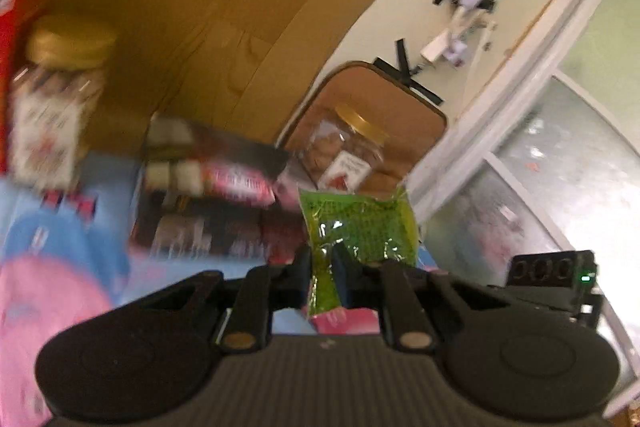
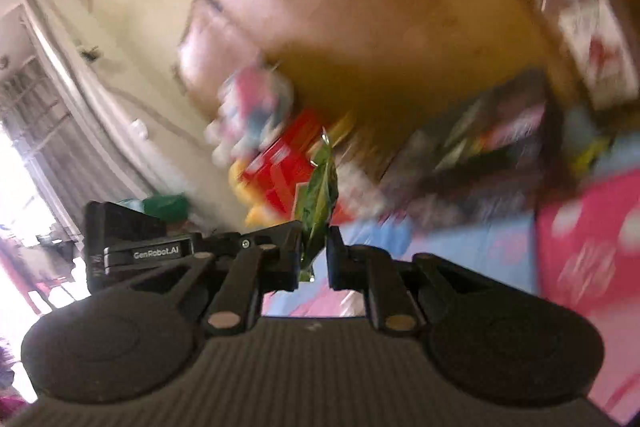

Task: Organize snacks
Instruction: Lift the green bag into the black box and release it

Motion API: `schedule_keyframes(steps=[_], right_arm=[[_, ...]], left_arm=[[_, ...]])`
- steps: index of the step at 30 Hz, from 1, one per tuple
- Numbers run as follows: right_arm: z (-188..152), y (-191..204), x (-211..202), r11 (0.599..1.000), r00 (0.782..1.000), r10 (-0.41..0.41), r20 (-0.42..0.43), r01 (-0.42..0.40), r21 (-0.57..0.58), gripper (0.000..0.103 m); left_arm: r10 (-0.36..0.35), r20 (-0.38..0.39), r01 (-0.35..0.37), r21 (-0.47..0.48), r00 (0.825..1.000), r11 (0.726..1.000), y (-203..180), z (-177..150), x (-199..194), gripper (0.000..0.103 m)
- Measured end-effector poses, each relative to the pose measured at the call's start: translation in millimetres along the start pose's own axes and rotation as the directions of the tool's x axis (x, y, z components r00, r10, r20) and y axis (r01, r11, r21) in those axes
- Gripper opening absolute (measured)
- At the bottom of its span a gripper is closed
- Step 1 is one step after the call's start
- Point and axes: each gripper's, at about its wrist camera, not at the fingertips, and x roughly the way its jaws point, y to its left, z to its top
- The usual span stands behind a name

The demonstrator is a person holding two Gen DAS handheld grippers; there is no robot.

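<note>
Left claw [image 1: 323, 269] — green packet [image 1: 360, 223] between

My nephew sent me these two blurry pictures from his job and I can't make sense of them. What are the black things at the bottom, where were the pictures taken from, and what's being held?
There is no robot here: a person holds a two-fingered grabbing tool in each hand, with a camera on each looking along its fingers. One picture is from the left tool, the other from the right. The left gripper is shut on a green packet. The right gripper pinches a green packet too. Ahead are a gold-lidded jar in a brown tray, a dark snack box, another jar and a red box, over a blue and pink cloth.
</note>
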Motion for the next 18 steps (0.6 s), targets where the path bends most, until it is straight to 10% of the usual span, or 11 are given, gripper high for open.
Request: schedule_keyframes(steps=[5, 10, 18], right_arm=[[48, -36, 32, 0.986, 0.987, -0.16, -0.009, 0.16, -0.04, 0.021], [58, -50, 61, 0.916, 0.925, -0.381, -0.001, 0.377, -0.137, 0.04], [15, -36, 13, 0.945, 0.956, -0.293, 0.018, 0.293, -0.145, 0.041]], left_arm=[[0.116, -0.025, -0.115, 0.023, 0.993, 0.993, 7, 43, 74, 0.015], [0.23, -0.098, -0.23, 0.014, 0.968, 0.973, 18, 49, 116, 0.02], [0.124, -0.049, -0.123, 0.035, 0.991, 0.992, 14, 11, 33, 0.02]])
